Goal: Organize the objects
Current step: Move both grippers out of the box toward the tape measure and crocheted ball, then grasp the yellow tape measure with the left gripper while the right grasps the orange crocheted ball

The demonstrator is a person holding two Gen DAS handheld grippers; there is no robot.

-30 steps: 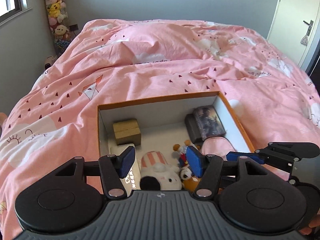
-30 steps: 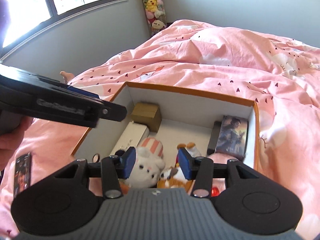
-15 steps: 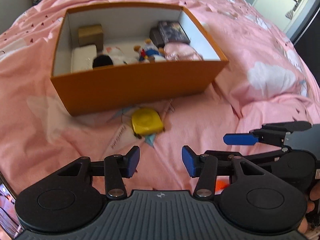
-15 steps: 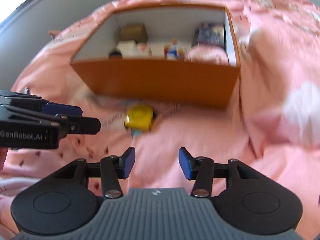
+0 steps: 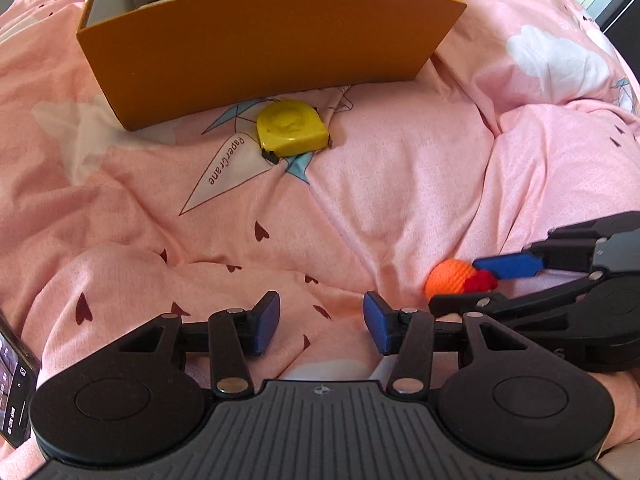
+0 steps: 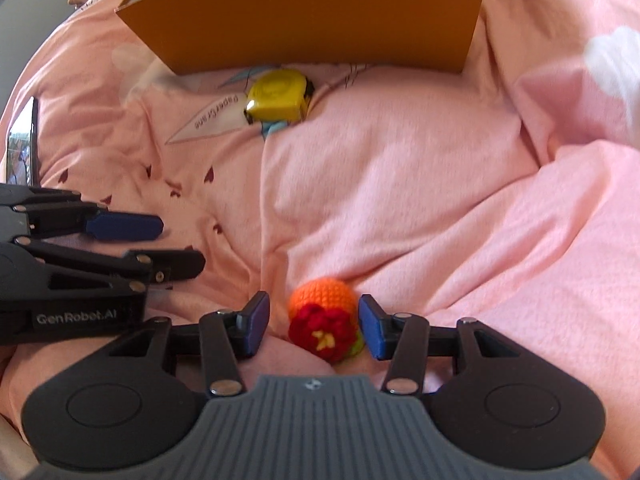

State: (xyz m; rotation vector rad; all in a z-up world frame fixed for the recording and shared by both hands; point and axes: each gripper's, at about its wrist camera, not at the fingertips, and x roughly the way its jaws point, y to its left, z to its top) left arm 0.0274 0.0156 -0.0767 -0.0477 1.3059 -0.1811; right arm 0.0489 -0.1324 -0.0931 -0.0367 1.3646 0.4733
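Note:
An orange crochet ball [image 6: 322,300] with a red flower lies on the pink quilt [image 6: 400,200]. My right gripper [image 6: 314,324] points down over it, open, a finger on each side; a gap shows at the left pad. In the left wrist view the same ball [image 5: 446,280] sits between the right gripper's [image 5: 464,286] fingers. My left gripper [image 5: 320,324] is open over bare quilt, nothing between its pads. A yellow tape measure [image 5: 292,128] lies just in front of the orange box [image 5: 260,40], beyond both grippers.
The orange box [image 6: 312,12] holds a brown carton and other items, mostly hidden by its front wall. A phone [image 5: 12,384] lies at the left edge, its screen lit. The left gripper [image 6: 168,246] shows beside the right one. Rumpled quilt folds rise to the right.
Both grippers came back from above the box, sank and tipped down toward the quilt in front of it. The crochet ball now lies between the right fingers. The left jaws narrowed.

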